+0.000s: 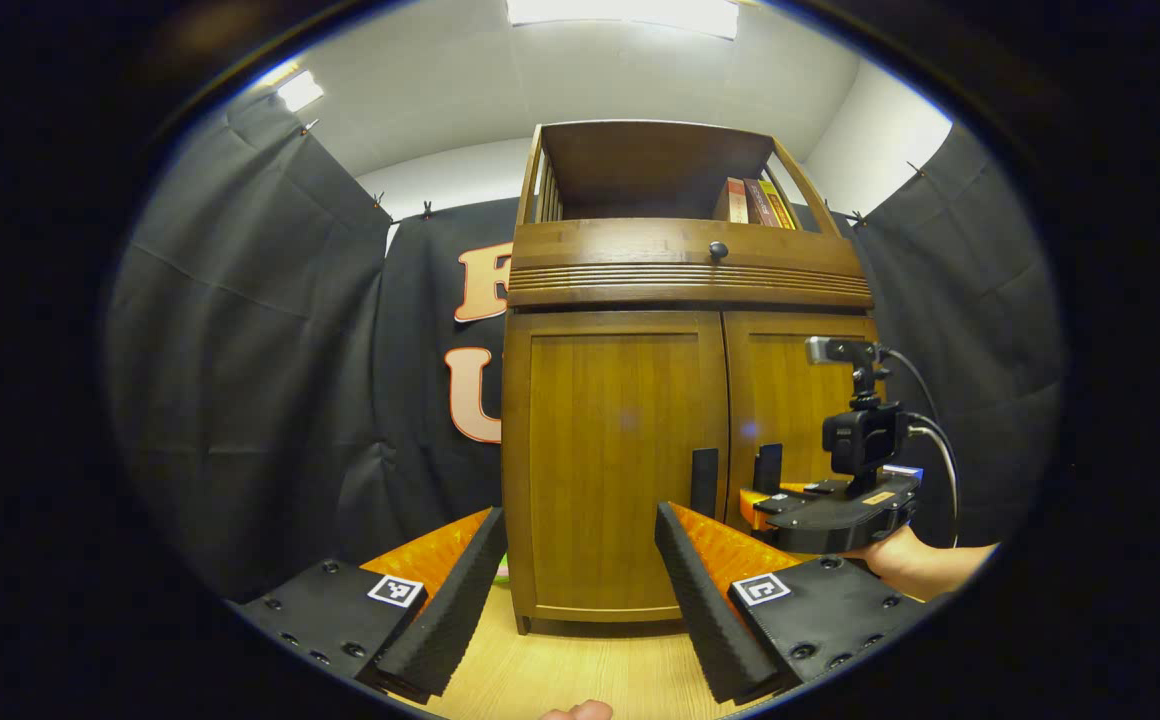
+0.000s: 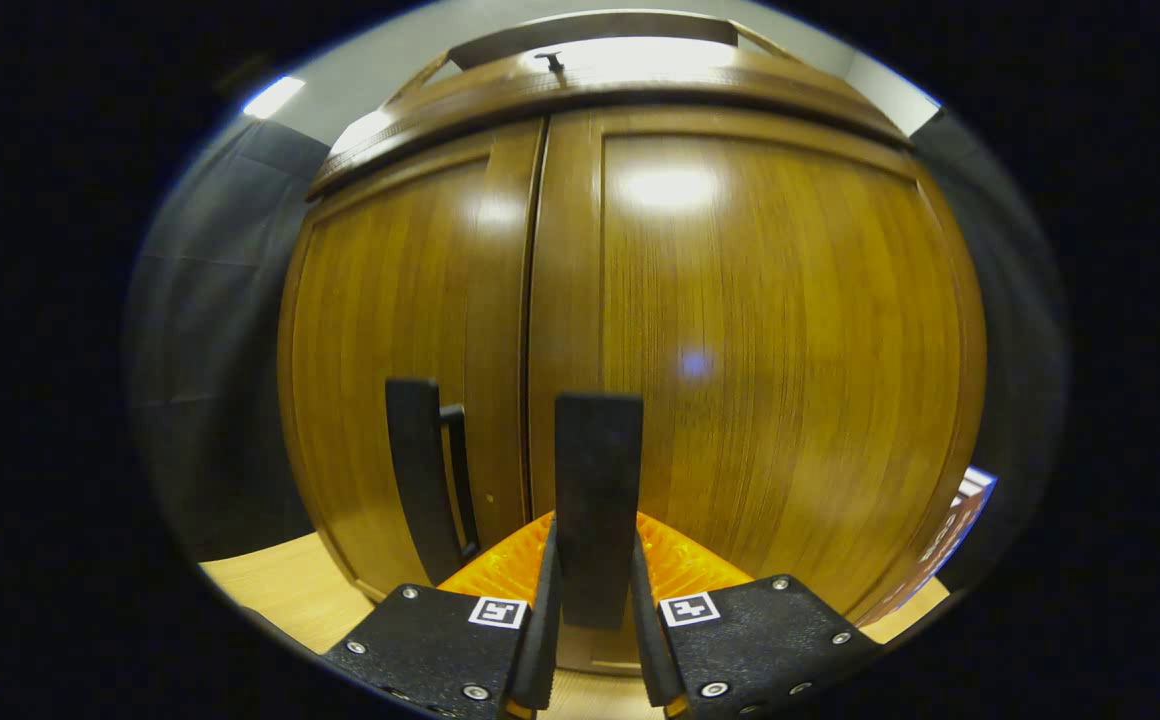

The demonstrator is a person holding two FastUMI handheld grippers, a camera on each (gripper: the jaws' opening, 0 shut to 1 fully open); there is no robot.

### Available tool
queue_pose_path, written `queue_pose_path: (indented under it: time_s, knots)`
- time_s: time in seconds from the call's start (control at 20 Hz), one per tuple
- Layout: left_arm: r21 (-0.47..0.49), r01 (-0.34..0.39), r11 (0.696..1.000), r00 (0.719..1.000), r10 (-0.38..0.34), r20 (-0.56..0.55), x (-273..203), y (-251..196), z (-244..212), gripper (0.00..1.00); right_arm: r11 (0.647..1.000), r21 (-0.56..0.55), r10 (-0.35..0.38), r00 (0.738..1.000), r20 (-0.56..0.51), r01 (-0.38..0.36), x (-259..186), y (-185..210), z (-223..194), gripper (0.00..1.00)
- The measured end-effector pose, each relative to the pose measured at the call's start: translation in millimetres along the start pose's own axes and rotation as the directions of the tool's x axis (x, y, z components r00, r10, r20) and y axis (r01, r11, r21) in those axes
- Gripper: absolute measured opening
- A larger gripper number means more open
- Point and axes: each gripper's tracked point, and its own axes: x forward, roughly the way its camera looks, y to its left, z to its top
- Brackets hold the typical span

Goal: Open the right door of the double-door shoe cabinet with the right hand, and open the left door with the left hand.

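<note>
Both doors of the shoe cabinet sit closed at twelve o'clock. The right gripper is clenched on the right door's handle, fingers pressing either side. The left gripper hangs back, spread wide, the left door's handle beyond at one o'clock.

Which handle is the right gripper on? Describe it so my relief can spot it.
Find the wooden shoe cabinet and its two lower doors. At their meeting edges stand two upright dark bar handles; the right door's handle sits clamped between the right gripper. The left door's handle stands free.
</note>
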Motion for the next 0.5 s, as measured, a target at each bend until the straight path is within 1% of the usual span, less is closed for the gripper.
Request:
queue_pose_path:
  time_s: [0.05, 0.1, 0.3, 0.4, 0.45, 0.5]
  knots:
    - [0.003, 0.0, 1.0, 1.0, 0.0, -0.006, -3, -2, -2, 0.96, 0.999, 0.051, 0.005, 1.0, 0.025, -0.007, 0, 0, 4, 0.33]
    - [0.01, -0.005, 1.0, 1.0, 0.005, -0.007, -3, -1, -1, 0.96, 0.997, 0.073, 0.007, 1.0, 0.02, -0.009, 2, 5, 1, 0.32]
    - [0.036, -0.028, 0.999, 1.0, 0.028, 0.008, -5, -3, 6, 0.94, 1.0, 0.008, 0.018, 0.999, 0.038, -0.019, -5, 4, 5, 0.3]
    - [0.036, -0.035, 0.999, 0.999, 0.034, 0.013, -8, -7, 7, 0.94, 0.999, -0.009, 0.045, 0.998, 0.039, -0.044, -21, 6, 6, 0.3]
    - [0.033, -0.032, 0.999, 0.999, 0.032, 0.012, -8, -11, 7, 0.97, 0.998, -0.01, 0.06, 0.997, 0.039, -0.06, -30, 7, 5, 0.31]
    - [0.031, -0.026, 0.999, 1.0, 0.026, 0.009, -8, -15, 7, 0.97, 0.997, -0.014, 0.077, 0.996, 0.037, -0.076, -37, 7, 5, 0.31]
